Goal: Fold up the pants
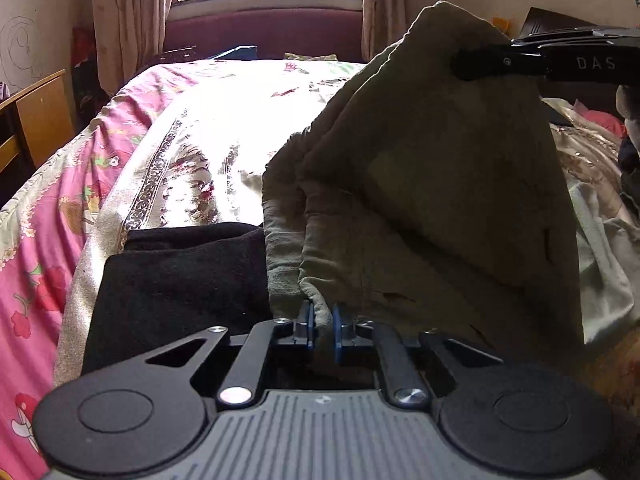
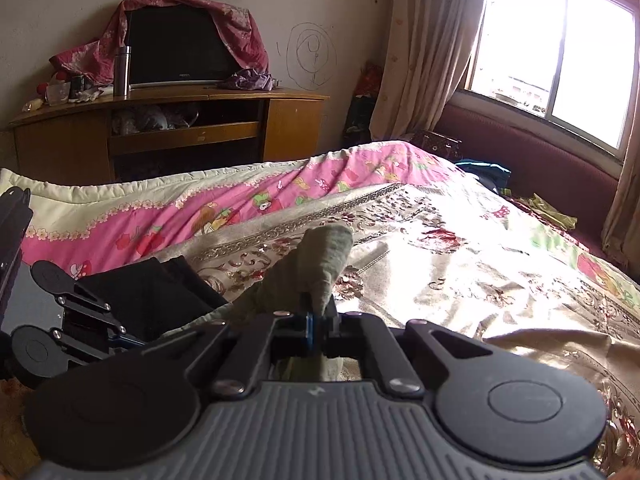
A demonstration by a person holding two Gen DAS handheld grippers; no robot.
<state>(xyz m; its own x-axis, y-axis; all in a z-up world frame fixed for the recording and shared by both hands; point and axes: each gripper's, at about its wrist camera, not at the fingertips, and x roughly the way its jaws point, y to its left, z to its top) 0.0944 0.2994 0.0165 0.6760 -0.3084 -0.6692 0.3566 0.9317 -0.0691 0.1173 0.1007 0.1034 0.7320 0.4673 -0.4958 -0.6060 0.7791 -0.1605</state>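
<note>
The olive-green pants [image 1: 432, 184] hang lifted above the bed, held by both grippers. My left gripper [image 1: 322, 330] is shut on a low edge of the cloth. My right gripper [image 2: 318, 322] is shut on another bunched edge [image 2: 324, 256] that sticks up past its fingers. In the left wrist view the right gripper [image 1: 480, 65] reaches in from the upper right and holds the pants' top corner high. In the right wrist view the left gripper [image 2: 132, 338] shows at the lower left.
A folded black garment [image 1: 176, 276] lies on the floral bedspread [image 1: 208, 136] just left of the pants; it also shows in the right wrist view [image 2: 148, 292]. A wooden cabinet [image 2: 168, 128] with a TV stands by the wall. More clothes [image 1: 608, 208] lie at right.
</note>
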